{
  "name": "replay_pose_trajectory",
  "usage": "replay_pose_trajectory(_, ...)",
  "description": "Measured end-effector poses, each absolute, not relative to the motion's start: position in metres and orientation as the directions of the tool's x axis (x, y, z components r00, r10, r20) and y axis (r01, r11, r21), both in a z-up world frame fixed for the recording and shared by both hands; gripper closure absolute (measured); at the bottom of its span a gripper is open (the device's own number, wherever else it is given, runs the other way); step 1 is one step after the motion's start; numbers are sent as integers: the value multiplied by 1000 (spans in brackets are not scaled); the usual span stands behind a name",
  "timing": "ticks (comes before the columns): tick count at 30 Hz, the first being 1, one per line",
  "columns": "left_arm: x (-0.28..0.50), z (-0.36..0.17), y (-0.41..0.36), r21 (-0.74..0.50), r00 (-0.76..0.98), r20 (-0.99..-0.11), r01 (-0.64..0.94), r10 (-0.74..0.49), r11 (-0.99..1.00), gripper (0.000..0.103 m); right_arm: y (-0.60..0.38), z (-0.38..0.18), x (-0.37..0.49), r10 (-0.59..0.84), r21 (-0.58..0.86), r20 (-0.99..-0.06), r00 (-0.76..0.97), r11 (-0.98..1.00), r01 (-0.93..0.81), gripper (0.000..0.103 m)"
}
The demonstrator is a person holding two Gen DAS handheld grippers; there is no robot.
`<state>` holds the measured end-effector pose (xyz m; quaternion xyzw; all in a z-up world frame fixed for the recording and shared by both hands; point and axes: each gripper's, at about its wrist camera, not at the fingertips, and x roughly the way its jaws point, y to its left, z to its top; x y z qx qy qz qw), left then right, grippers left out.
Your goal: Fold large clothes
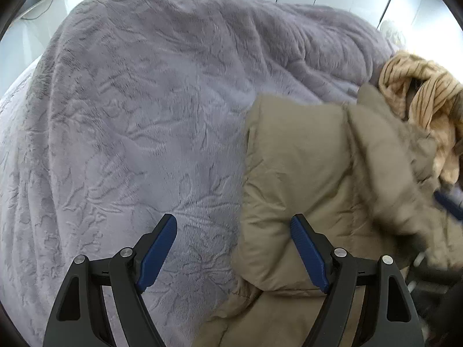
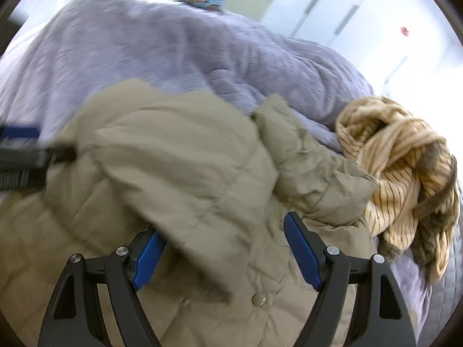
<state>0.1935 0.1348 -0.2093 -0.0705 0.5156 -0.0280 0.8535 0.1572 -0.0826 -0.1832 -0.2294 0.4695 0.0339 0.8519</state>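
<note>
Left wrist view: the left gripper (image 1: pixel 233 225) points steeply down, jaws spread, gripping nothing, over the plush embossed lilac blanket (image 1: pixel 139 110). The quilted khaki jacket (image 1: pixel 312 179) lies right of it. Right wrist view: the right gripper (image 2: pixel 224 225) stands spread over the jacket (image 2: pixel 185 156); a fold hides its left pad tip. A striped tan garment (image 2: pixel 399 167) lies bunched at right. The left edge is blurred.
</note>
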Motion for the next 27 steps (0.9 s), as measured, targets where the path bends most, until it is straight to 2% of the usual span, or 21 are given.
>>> replay_pose_trajectory(2, 192, -214, 132, -137, 462, -880, -20, -113, 990, 21, -103, -172, 160, -138, -290, -811, 568, 939, -186, 41)
replay_pose_trajectory(3, 193, -215, 130, -129, 458, -883, -14, -108, 992, 21, -116, -169, 161, -129, -248, -817, 562, 959, -139, 68)
replay_pose_trajectory(4, 194, -215, 128, -121, 453, -885, -7, -105, 993, 21, -134, -169, 161, -128, -203, -828, 545, 976, -79, 87)
replay_pose_trajectory(8, 201, -218, 124, -112, 444, -890, 8, -104, 994, 21, -225, -185, 152, 8, 111, -902, 433, 971, 212, 88)
replay_pose_trajectory(11, 205, -209, 121, -68, 449, -891, 2, -62, 998, 21, -269, -209, 137, 140, 262, -930, 339, 900, 348, 88)
replay_pose_trajectory(12, 205, -202, 120, -60, 465, -884, -3, -52, 998, 21, -277, -211, 132, 167, 291, -929, 331, 882, 371, 85)
replay_pose_trajectory(13, 209, -192, 117, -54, 493, -869, -5, -45, 999, 21, -285, -211, 125, 185, 313, -926, 330, 864, 395, 75)
replay_pose_trajectory(15, 212, -177, 118, -34, 538, -843, -5, -26, 999, 21, -299, -202, 110, 155, 304, -924, 350, 852, 426, 59)
replay_pose_trajectory(19, 238, -159, 118, 29, 589, -808, 2, 22, 1000, 21, -314, -169, 89, 85, 317, -886, 456, 830, 459, 60)
replay_pose_trajectory(21, 257, -162, 114, 57, 580, -814, 6, 43, 998, 21, -311, -160, 97, 99, 330, -867, 489, 849, 413, 67)
replay_pose_trajectory(25, 271, -190, 95, 109, 533, -843, 29, 77, 994, 21, -280, -171, 129, 97, 246, -881, 463, 930, 273, 69)
replay_pose_trajectory(27, 274, -206, 83, 132, 512, -853, 22, 102, 991, 21, -272, -190, 140, 67, 192, -905, 421, 946, 263, 69)
